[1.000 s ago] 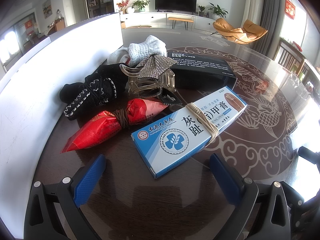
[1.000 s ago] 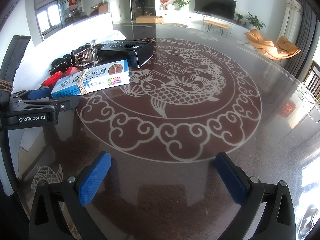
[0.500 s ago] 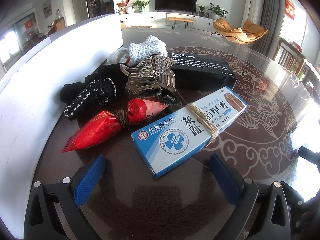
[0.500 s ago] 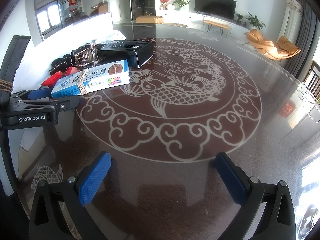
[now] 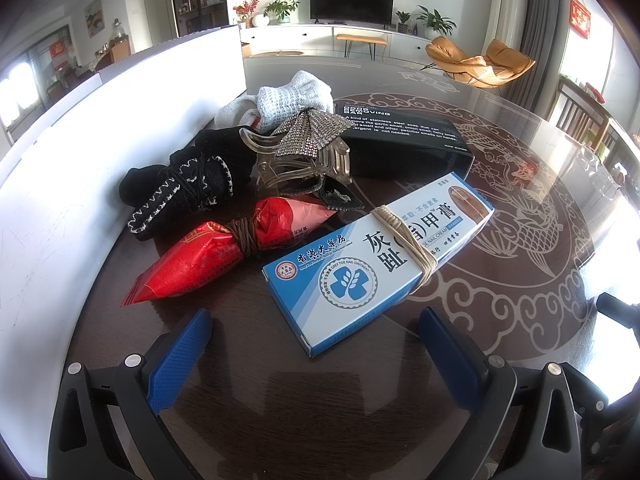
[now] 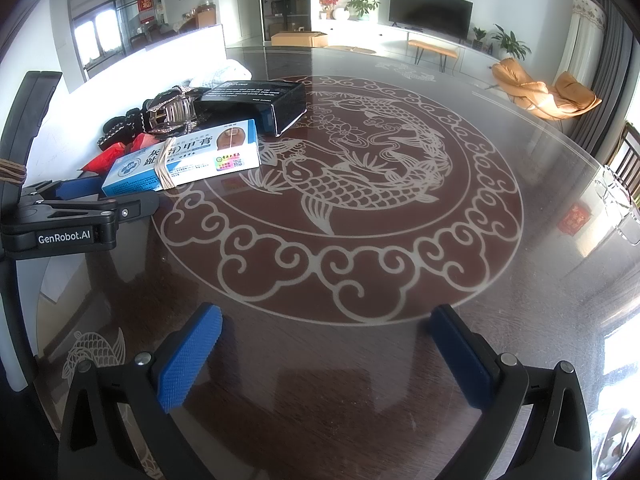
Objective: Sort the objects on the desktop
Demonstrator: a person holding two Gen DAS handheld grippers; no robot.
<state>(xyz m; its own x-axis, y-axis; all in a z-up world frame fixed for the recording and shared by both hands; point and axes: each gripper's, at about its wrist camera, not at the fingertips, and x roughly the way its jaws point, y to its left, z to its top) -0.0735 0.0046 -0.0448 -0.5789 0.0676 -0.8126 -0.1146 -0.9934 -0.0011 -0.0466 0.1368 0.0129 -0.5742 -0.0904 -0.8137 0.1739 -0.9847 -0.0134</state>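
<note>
Clutter ahead of left claw (image 5: 316, 332), released: ointment box (image 5: 378, 256), red packet (image 5: 224, 250); right claw (image 6: 326, 332) released

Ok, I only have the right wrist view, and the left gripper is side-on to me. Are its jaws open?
Observer: Yes. The left gripper is wide open and grips nothing. The near corner of the blue box lies between its fingertips, with space on both sides.
Operator: What's the red thing behind that box?
Observer: A red packet, pinched at its middle by a wound brown band.
Operator: And the dark thing left of the hair claw?
Observer: A black knitted bundle with white stitched edges.
</note>
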